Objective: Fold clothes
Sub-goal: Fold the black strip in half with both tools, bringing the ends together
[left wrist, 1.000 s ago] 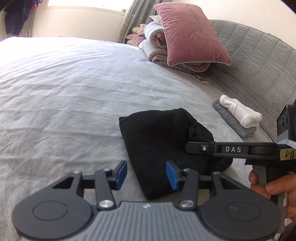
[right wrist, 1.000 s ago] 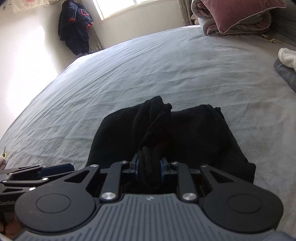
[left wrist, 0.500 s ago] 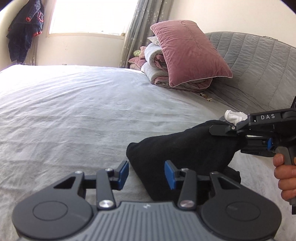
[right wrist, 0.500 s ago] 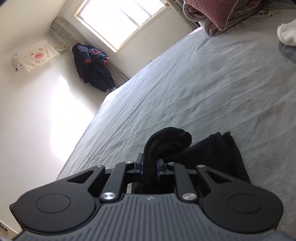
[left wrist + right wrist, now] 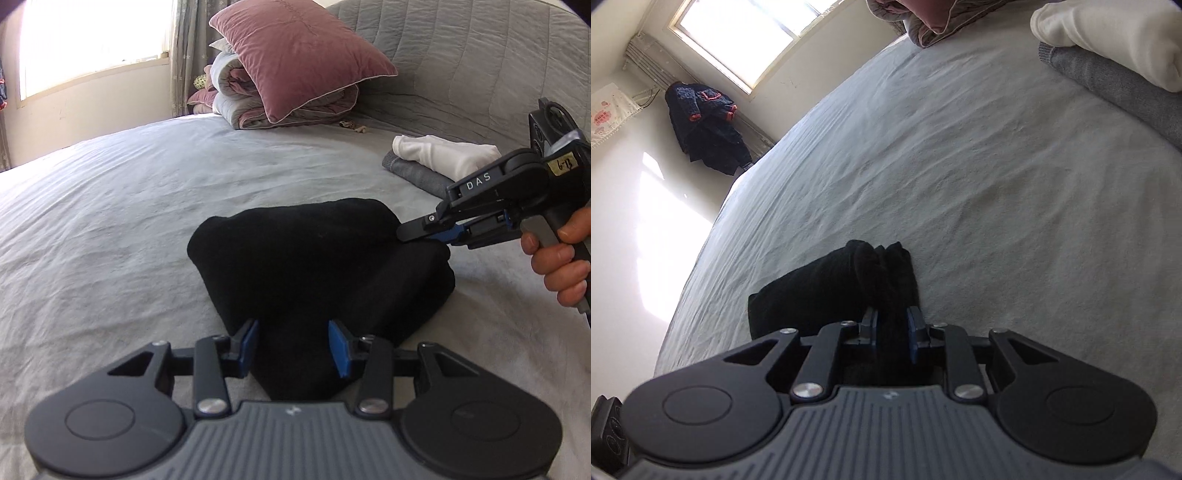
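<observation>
A black garment (image 5: 314,251) lies in a folded bundle on the grey bed sheet (image 5: 110,221). My left gripper (image 5: 293,345) is open, its blue pads (image 5: 338,347) standing apart on either side of the garment's near corner without pressing it. My right gripper (image 5: 424,230) comes in from the right, held by a person's hand (image 5: 561,258), at the garment's right end. In the right wrist view a bunched fold of the black garment (image 5: 882,266) sits between the pads of the right gripper (image 5: 892,326). Its jaws are opening, the cloth still touching both pads.
A folded white garment (image 5: 443,153) lies on a folded grey one (image 5: 417,173) by the quilted headboard (image 5: 480,55). A mauve pillow (image 5: 295,48) leans on rolled bedding at the back. A dark jacket (image 5: 705,129) hangs by the window.
The right gripper carried the garment's end up and across towards the folded stack, then lowered it. The left gripper moved in over the garment's near corner. Both views rolled.
</observation>
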### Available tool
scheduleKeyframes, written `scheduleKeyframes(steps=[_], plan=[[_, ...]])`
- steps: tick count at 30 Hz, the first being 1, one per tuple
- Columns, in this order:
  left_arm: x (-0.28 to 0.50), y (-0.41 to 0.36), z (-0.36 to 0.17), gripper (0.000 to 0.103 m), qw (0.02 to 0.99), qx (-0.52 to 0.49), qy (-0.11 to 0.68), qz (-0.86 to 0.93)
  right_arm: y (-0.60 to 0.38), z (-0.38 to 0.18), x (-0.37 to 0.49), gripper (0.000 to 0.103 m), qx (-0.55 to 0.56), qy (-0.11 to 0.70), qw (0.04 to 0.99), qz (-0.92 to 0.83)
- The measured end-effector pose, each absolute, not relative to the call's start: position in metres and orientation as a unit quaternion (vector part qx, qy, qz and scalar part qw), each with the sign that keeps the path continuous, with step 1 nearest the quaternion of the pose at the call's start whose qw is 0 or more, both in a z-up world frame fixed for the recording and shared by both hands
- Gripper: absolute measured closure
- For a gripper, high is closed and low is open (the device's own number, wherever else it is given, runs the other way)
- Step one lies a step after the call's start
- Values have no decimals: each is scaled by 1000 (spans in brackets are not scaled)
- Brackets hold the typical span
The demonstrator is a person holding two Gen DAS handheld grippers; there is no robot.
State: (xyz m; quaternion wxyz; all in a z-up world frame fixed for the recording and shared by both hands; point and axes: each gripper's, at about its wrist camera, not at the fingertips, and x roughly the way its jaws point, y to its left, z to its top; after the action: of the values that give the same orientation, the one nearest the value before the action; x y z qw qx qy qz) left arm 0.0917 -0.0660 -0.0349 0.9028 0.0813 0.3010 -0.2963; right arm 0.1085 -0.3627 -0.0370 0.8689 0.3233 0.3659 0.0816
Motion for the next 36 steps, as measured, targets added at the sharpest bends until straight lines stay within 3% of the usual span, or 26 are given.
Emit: scheduleKeyframes(steps=[2,5,11,20,21,22,23,28,32,35,36], plan=[[95,-62,-28,60,903,76,298,-300,-367,-30,104,77,319,353,876,81],[107,-55,-17,60,911,53,290,-289,-368,-22,99,62,309,332,888,75],[145,-36,-14,60,925,-42,298,-230,-368,-31,118,58,361,307,877,75],[163,-38,-31,62,923,-97,317,-195,-341,-50,144,58,393,274,874,76],[164,-40,-31,63,923,-98,317,-193,-334,-50,144,66,377,272,882,78],[165,-41,-32,63,923,-99,318,-190,-327,-50,143,84,361,270,889,79],[166,-41,-33,63,924,-102,319,-187,-319,-47,139,87,336,260,902,72],[167,-43,-31,63,930,-106,308,-171,-279,-20,106,88,206,183,961,29],[166,-54,-30,63,935,-77,302,-167,-268,-25,106,88,139,191,971,-30],[161,-61,-27,63,943,-48,284,-165,-281,-39,116,84,144,221,963,-55],[158,-62,-24,64,947,-42,272,-165,-288,-40,115,77,156,218,961,-60]])
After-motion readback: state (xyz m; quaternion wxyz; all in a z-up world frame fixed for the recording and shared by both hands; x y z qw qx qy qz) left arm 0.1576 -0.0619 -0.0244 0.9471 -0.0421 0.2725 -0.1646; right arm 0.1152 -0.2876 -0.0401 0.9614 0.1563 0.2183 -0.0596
